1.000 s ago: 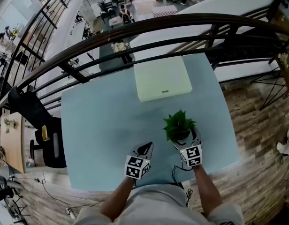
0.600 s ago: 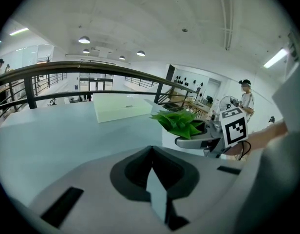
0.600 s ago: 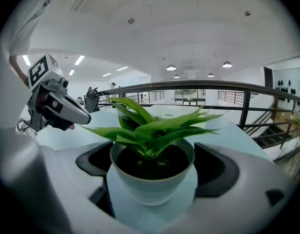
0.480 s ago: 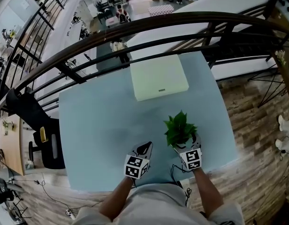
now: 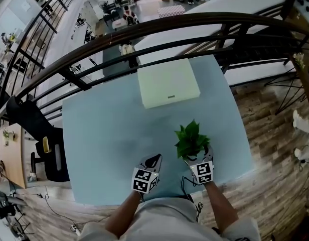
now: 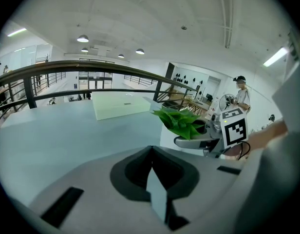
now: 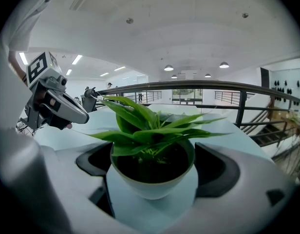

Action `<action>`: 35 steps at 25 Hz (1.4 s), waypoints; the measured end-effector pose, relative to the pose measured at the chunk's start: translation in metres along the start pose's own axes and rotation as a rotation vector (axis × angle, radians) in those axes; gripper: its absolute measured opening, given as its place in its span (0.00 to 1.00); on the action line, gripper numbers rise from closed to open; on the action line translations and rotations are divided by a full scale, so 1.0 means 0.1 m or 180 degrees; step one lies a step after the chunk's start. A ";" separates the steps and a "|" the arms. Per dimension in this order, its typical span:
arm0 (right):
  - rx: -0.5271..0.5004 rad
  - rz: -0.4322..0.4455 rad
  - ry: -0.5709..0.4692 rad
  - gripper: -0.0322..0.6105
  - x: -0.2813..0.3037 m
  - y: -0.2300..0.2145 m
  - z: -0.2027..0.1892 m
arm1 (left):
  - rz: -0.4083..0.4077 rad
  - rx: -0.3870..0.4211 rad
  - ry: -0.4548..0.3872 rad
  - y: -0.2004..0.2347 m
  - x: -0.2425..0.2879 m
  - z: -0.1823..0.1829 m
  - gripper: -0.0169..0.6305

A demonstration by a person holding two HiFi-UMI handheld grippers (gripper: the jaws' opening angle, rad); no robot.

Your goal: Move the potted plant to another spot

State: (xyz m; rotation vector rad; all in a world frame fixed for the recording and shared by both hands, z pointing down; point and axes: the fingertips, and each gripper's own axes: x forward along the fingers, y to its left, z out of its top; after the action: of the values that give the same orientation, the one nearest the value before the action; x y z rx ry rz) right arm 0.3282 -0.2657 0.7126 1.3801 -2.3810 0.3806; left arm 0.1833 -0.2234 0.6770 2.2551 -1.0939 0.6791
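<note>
Potted plant point(image 5: 191, 139): at about 4 o'clock on the pale blue table point(image 5: 104, 134), near its close edge; green leaves upright over a white pot point(image 7: 152, 184).
Right gripper point(image 5: 198, 160): clamped on the pot, one jaw against each side, leaves rising between them.
Left gripper point(image 5: 153, 159): jaws pressed together on nothing, parked at 6 o'clock by the table edge, just to 9 o'clock of the plant and apart from it.
Pale box point(image 5: 168, 83): at 12 o'clock, by the dark railing point(image 5: 144, 34), well apart from the plant.
Change over the last second: very little; plant and right gripper drawn a shade toward 6 o'clock, away from the box (some of that may only be the head camera shifting). Left gripper unmoved.
Meaning for the task: grip looks settled, carry barely begun; no new spot reached yet.
Pot base: on the table or just off it, not possible to tell.
Likely room for it: the bare stretch from 9 to 11 o'clock.
Risk: tipping the pot if swung quickly.
</note>
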 end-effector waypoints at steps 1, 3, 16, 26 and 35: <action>0.0015 -0.0003 0.0004 0.86 -0.01 0.00 0.00 | 0.0003 0.0000 0.0010 0.00 -0.01 -0.01 0.05; 0.0016 -0.0017 0.0013 0.86 -0.01 0.00 -0.01 | 0.0007 -0.0002 0.0028 0.01 -0.01 -0.05 0.05; 0.0145 -0.0075 0.0057 0.86 -0.14 0.08 -0.13 | -0.0048 -0.0035 0.0014 -0.02 -0.09 -0.15 0.05; 0.0457 -0.0403 0.0175 0.87 -0.48 0.14 -0.35 | -0.0067 -0.0082 -0.0067 0.16 -0.44 -0.27 0.05; 0.0463 -0.0732 0.0299 0.85 -0.93 0.49 -0.51 | -0.0333 0.0031 -0.0005 0.14 -0.61 -0.47 0.05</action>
State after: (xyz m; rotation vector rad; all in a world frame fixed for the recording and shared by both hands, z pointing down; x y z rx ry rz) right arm 0.3369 -0.1489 0.7155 1.6420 -2.1265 0.5503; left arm 0.1296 -0.1670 0.6758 2.3035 -0.9677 0.6410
